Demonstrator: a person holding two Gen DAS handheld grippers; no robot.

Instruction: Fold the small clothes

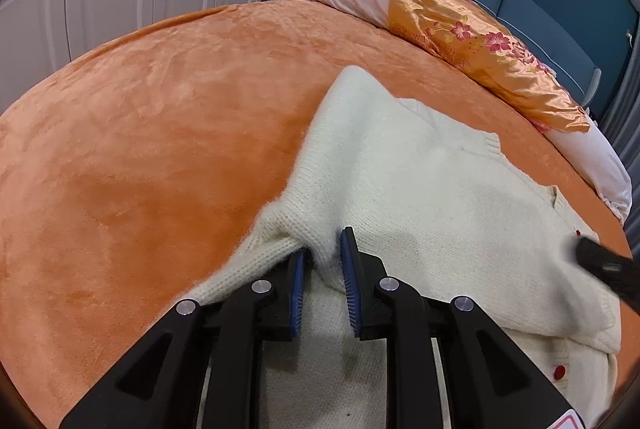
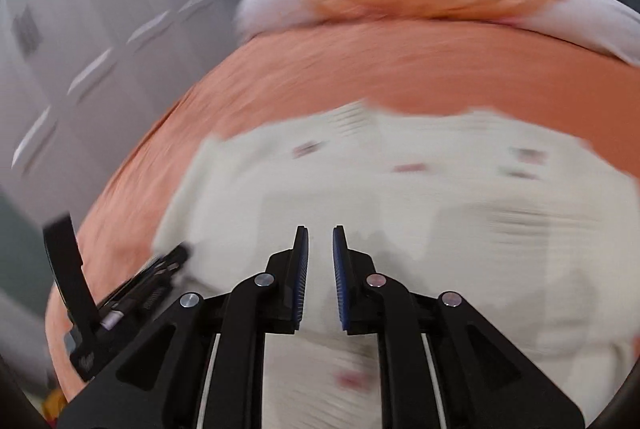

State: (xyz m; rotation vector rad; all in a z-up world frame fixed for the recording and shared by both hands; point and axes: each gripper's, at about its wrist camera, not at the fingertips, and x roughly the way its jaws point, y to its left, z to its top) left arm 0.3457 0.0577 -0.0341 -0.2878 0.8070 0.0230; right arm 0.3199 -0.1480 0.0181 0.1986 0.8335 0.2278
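Cream knitted cardigan with red buttons (image 1: 420, 189) lies spread near the orange plush bed's (image 1: 140, 149) pillow end. Left tongs (image 1: 322, 261) clamp its bunched sleeve; right tongs (image 2: 320, 261) look nearly together, seemingly empty. Carry sleeve across smoothly, flat.

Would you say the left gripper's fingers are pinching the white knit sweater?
Yes, the left gripper has a bunched fold of the sweater between its fingers.
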